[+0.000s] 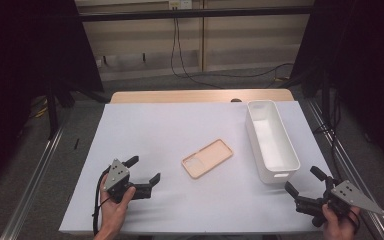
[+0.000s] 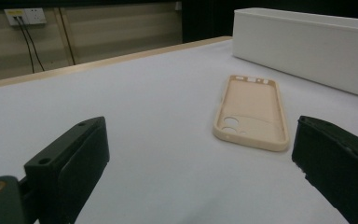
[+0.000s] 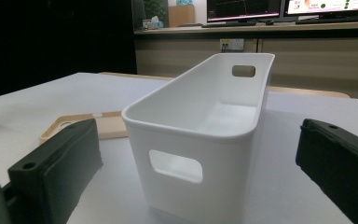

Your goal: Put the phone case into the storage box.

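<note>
A peach phone case point(image 1: 207, 158) lies flat, hollow side up, near the middle of the white-covered desk point(image 1: 170, 125), with bare surface all round it. At its 3 o'clock, apart from it, a long white bin point(image 1: 271, 140) stands upright and empty, running close along the desk's right edge.

The left gripper point(image 1: 143, 170) sits at the case's 8 o'clock near the front edge, jaws spread wide and holding nothing; open desk lies between it and the case. The right gripper point(image 1: 304, 181) hangs at the front right corner, at the bin's 5 o'clock, jaws likewise wide and empty.

In the right gripper view the bin point(image 3: 205, 135) hides most of the case point(image 3: 86, 126). In the left gripper view the bin point(image 2: 307, 46) is cut off at the right. The writing on the monitors point(image 3: 279, 7) beyond the desk is too small to read.
</note>
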### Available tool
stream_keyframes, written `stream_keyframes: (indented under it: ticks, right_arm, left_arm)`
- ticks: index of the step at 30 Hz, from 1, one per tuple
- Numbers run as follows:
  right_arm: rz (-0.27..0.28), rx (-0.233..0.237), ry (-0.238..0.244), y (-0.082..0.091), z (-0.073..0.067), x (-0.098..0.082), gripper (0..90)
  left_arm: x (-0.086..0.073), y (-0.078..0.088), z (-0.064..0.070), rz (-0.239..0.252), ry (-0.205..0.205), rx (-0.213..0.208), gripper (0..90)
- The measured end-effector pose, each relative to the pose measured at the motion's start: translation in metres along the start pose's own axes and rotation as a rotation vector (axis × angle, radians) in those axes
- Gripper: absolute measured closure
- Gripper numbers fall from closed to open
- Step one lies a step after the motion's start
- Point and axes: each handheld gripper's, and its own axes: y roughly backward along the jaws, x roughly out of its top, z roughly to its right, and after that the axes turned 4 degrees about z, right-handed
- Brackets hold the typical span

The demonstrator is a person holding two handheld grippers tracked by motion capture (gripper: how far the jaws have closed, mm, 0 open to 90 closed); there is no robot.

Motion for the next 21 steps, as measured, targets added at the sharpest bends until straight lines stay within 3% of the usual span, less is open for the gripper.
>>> stream_keyframes:
  ticks: [2,5,13,16,21]
  right_arm:
    - [-0.001,0.004,0.003,0.0,0.0,0.0,0.0]
    - [0.0,0.011,0.005,0.0,0.0,0.0,0.0]
    - [0.001,0.01,0.004,0.0,-0.001,0.0,0.0]
    - [-0.001,0.012,0.004,0.0,-0.001,0.0,0.0]
    - [-0.001,0.021,0.006,-0.001,-0.002,0.0,0.0]
  left_arm:
    - [0.001,-0.003,0.001,0.004,-0.004,-0.002,3.9]
    - [0.003,-0.005,0.001,0.028,-0.005,0.027,3.9]
    - [0.007,-0.017,0.002,0.048,-0.022,0.01,3.9]
    - [0.01,-0.021,0.002,0.072,-0.004,0.002,3.9]
    - [0.015,-0.028,0.002,0.091,-0.01,0.032,1.9]
